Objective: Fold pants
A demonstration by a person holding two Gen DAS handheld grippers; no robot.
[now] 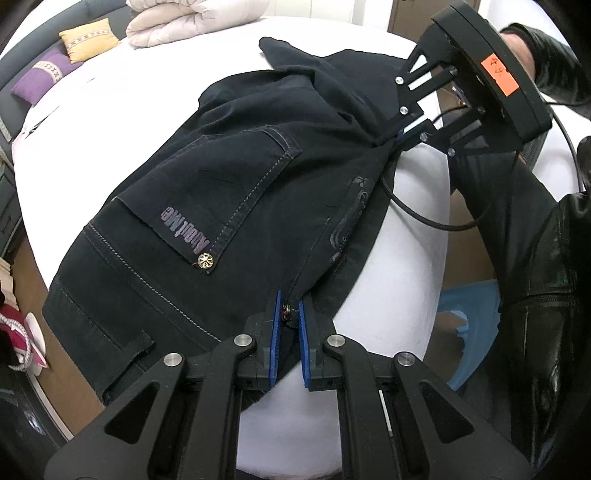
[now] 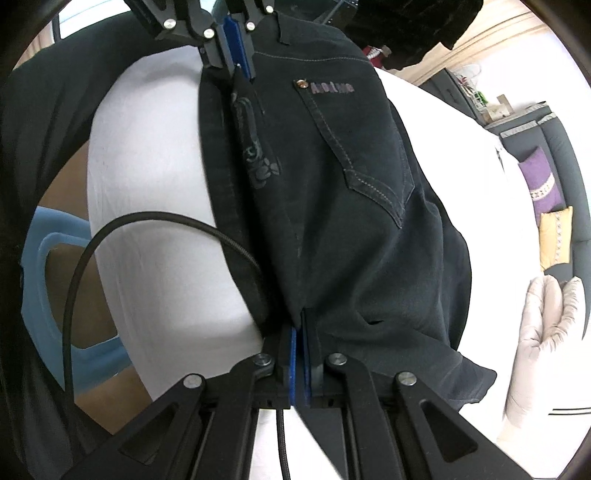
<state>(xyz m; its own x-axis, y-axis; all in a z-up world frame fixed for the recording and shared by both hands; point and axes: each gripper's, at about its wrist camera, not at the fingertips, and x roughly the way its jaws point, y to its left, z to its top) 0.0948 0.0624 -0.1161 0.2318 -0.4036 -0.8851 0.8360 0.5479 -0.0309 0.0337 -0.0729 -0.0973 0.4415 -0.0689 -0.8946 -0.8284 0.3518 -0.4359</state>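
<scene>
The white bed (image 1: 399, 295) carried everything: dark jeans (image 1: 229, 192) lay across its near edge, seat side up, with a rolled cream duvet (image 1: 170, 22) and two cushions, one yellow (image 1: 88, 44) and one purple (image 1: 40, 75), well apart at the far side. A blue plastic stool (image 2: 48, 295) stood on the floor just beside the bed.

The jeans looked folded lengthwise already, leg over leg, judging from the single back pocket (image 1: 207, 206) on top and the printed panel (image 1: 351, 229) showing along the doubled edge. That edge was drawn taut between the two tools. The legs trailed off toward the duvet, bunched and not yet squared, so the crosswise folds seemed to remain; I would put the job at under halfway.

The left gripper (image 1: 290, 317) was closed to a narrow gap on the waistband corner, a small metal rivet (image 1: 286, 312) visible between its blue pads (image 1: 275, 332). The right gripper (image 2: 300, 332) was pinched nearly shut on the fabric near the crotch seam, cloth gathered straight into its pads (image 2: 293, 354). A black cable (image 2: 110, 240) looped over the sheet beside it.
</scene>
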